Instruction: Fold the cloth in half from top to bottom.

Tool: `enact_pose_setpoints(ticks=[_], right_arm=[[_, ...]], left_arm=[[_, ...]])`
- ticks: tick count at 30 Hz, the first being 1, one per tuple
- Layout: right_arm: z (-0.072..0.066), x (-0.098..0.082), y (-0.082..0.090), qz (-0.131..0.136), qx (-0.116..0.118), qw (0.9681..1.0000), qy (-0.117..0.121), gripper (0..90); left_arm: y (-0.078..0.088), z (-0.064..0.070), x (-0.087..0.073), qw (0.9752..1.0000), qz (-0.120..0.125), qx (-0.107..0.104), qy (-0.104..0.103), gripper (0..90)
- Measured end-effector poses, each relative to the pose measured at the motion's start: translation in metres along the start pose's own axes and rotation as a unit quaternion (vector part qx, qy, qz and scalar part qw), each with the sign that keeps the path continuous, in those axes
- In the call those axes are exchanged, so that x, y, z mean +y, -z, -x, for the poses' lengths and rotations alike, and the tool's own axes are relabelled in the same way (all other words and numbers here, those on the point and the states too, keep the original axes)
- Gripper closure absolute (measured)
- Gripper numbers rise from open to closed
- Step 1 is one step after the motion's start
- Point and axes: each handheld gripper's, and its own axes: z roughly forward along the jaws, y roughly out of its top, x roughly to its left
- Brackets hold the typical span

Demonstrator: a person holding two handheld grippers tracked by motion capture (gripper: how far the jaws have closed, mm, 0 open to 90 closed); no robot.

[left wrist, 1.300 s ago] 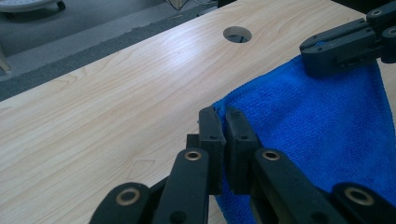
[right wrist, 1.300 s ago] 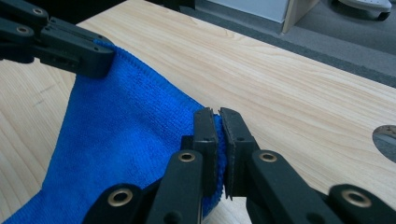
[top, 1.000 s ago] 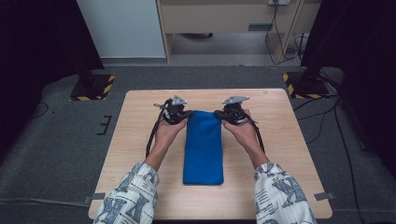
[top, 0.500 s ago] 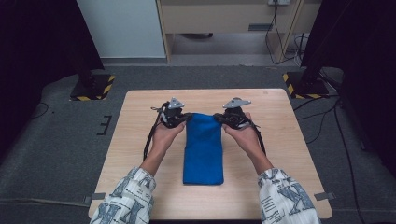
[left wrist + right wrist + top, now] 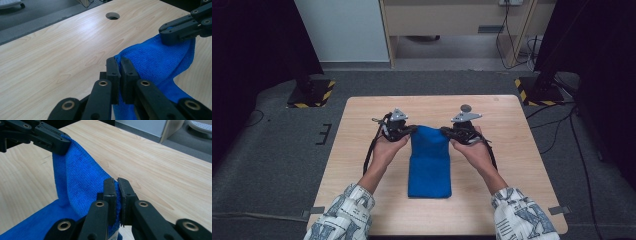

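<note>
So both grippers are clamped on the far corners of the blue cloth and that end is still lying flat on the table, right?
Not flat. Both the left gripper and right gripper are clamped on the blue cloth, but the held far end is lifted off the table; the left gripper view shows it hanging between them.

A light wooden table stands on grey carpet floor. Near the table's far right corner a round hole pierces the top. Beyond the table's far edge stand a pale panel and a beige wooden cabinet with cables hanging beside it. At the table's far left and right, black stands rest on bases with yellow-black hazard stripes. Dark curtains flank the table.
</note>
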Motion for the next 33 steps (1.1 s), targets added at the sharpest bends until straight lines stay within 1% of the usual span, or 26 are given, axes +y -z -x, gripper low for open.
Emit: enact_pose_setpoints(ticks=[2, 5, 6, 7, 11, 15, 22, 24, 26, 31, 33], right_arm=[[-0.002, -0.002, 0.004, 0.002, 0.003, 1.0, 0.001, 86.1], [-0.008, -0.006, 0.011, 0.007, 0.009, 0.9999, 0.007, 85.9], [-0.009, -0.007, 0.013, 0.007, 0.011, 0.9999, 0.007, 85.9], [-0.012, -0.009, 0.015, 0.007, 0.012, 0.9998, 0.012, 85.8], [-0.017, -0.013, 0.02, 0.006, 0.016, 0.9997, 0.019, 85.7], [-0.02, -0.017, 0.023, 0.008, 0.021, 0.9996, 0.017, 85.6], [-0.029, -0.024, 0.027, 0.009, 0.03, 0.9993, 0.019, 85.4], [-0.031, -0.027, 0.029, 0.008, 0.031, 0.9993, 0.019, 85.4], [-0.032, -0.029, 0.03, 0.007, 0.034, 0.9992, 0.018, 85.3], [-0.036, -0.033, 0.031, 0.007, 0.037, 0.9991, 0.017, 85.3], [-0.038, -0.034, 0.032, 0.007, 0.039, 0.9991, 0.016, 85.2]], left_arm=[[0.003, 0.003, -0.001, 1.0, -0.001, -0.002, -0.005, 86.4], [0.007, 0.007, -0.004, 1.0, 0.002, -0.006, -0.007, 86.3], [0.008, 0.009, -0.005, 0.9999, 0.002, -0.008, -0.009, 86.3], [0.009, 0.01, -0.006, 0.9999, 0.001, -0.01, -0.01, 86.2], [0.013, 0.015, -0.007, 0.9998, 0.001, -0.014, -0.014, 86.1], [0.018, 0.018, -0.01, 0.9997, 0.002, -0.022, -0.01, 85.7], [0.024, 0.024, -0.017, 0.9994, -0.003, -0.031, -0.018, 85.6], [0.025, 0.026, -0.02, 0.9992, -0.005, -0.032, -0.021, 85.5], [0.026, 0.028, -0.022, 0.9992, -0.005, -0.034, -0.02, 85.5], [0.029, 0.032, -0.025, 0.9991, -0.006, -0.035, -0.024, 85.3], [0.03, 0.034, -0.027, 0.999, -0.009, -0.033, -0.027, 85.1]])
